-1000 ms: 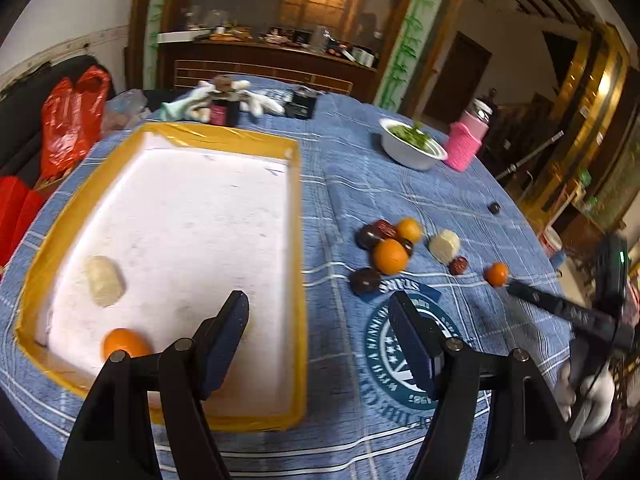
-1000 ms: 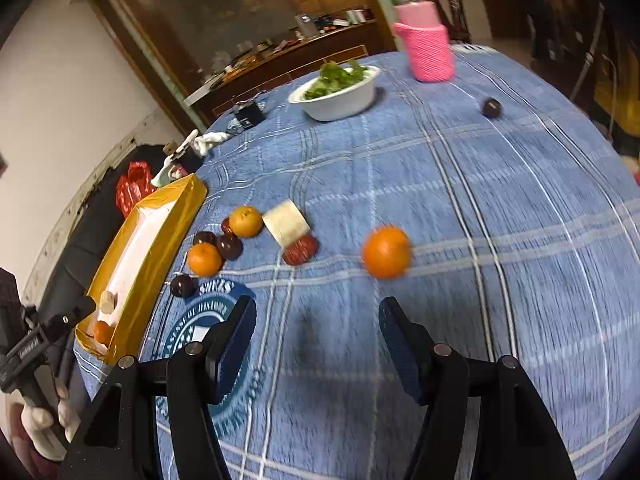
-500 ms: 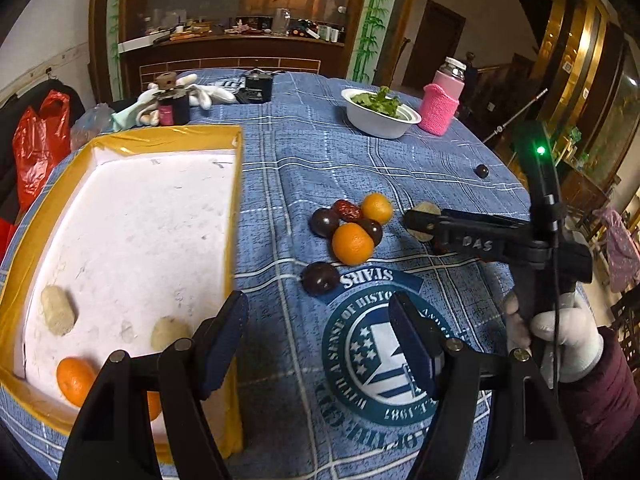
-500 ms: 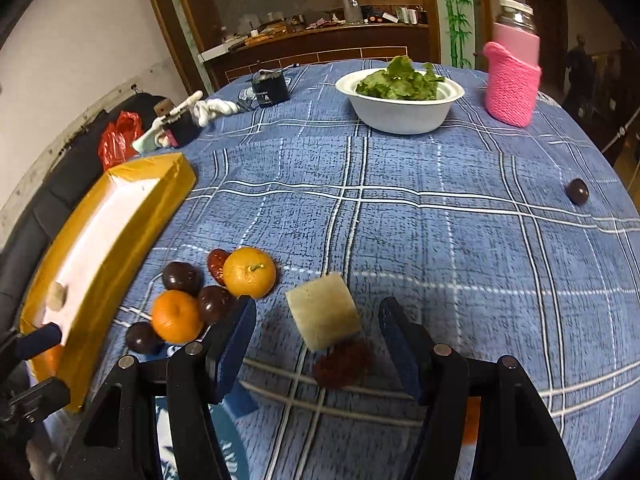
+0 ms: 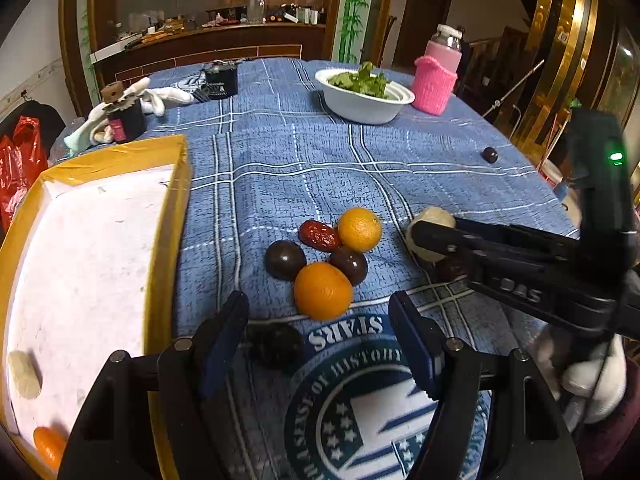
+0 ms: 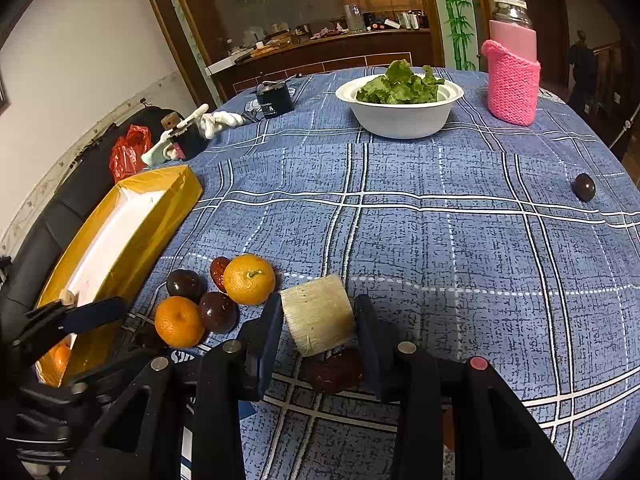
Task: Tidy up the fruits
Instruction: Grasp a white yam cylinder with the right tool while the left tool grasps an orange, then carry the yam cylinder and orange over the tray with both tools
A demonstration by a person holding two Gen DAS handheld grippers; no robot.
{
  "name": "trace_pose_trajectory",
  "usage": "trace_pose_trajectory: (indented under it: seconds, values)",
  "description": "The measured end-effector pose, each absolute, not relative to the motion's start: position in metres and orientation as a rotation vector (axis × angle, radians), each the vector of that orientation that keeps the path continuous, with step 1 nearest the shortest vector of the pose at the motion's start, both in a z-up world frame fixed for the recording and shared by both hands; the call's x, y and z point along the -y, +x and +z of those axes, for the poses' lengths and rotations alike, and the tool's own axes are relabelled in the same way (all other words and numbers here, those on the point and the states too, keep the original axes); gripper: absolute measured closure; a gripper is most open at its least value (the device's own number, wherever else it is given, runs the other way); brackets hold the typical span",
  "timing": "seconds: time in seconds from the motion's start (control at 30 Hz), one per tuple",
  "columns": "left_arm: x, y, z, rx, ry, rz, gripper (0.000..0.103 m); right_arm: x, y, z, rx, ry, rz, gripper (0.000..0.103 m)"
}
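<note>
On the blue plaid tablecloth [image 6: 440, 232], near its front edge, my right gripper [image 6: 319, 322] stands with its two fingers closed against the sides of a pale cylindrical chunk [image 6: 318, 314], which looks like a cut piece of sugarcane; whether the chunk is off the cloth I cannot tell. A wrinkled red date [image 6: 334, 372] lies just under and near of it. In the left wrist view the same chunk [image 5: 430, 236] shows at the tip of the right tool, at the right of the fruit cluster.

My left gripper [image 5: 320, 340] hangs with its fingers wide apart and holding nothing, above a dark plum [image 5: 276, 344] beside the printed emblem [image 5: 360, 396]. Just beyond lie an orange [image 5: 323, 290], two more dark plums [image 5: 285, 260] [image 5: 349, 265], another red date [image 5: 319, 235] and a second orange [image 5: 359, 229], all bunched and touching.

At the left stands the yellow-rimmed tray [image 5: 168, 216] with a white floor; a pale piece [image 5: 24, 374] and a small orange fruit [image 5: 48, 444] lie at its near end.

At the far side, a white bowl of greens [image 6: 400, 116] sits beside a bottle in a pink knitted sleeve [image 6: 512, 80]. One lone dark fruit [image 6: 584, 187] rests well apart at the right.
</note>
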State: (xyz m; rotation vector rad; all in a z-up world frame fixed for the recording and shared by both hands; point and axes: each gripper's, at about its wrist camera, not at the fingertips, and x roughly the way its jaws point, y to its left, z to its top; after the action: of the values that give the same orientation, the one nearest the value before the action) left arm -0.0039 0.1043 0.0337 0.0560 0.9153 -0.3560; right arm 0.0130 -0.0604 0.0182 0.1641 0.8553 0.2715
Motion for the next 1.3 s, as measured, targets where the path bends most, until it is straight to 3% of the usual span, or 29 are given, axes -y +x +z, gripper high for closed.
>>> trace_pose_trajectory:
  seconds: [0.13, 0.37, 0.97, 1.3]
  values:
    - [-0.097, 0.008, 0.024, -0.94, 0.074, -0.352, 0.042, 0.064, 0.013, 0.02, -0.85, 0.188, 0.277, 0.063]
    - [-0.089, 0.016, 0.014, -0.939, 0.116, -0.34, 0.069, 0.064, 0.013, 0.022, -0.845, 0.197, 0.285, 0.063]
    - [-0.196, -0.022, 0.06, -0.854, -0.143, -0.238, 0.069, 0.057, 0.009, 0.025, -0.829, 0.15, 0.211, 0.063]
    - [-0.302, -0.028, 0.053, -0.83, -0.336, -0.061, 0.069, -0.042, -0.011, 0.062, -0.838, 0.15, 0.488, 0.062]
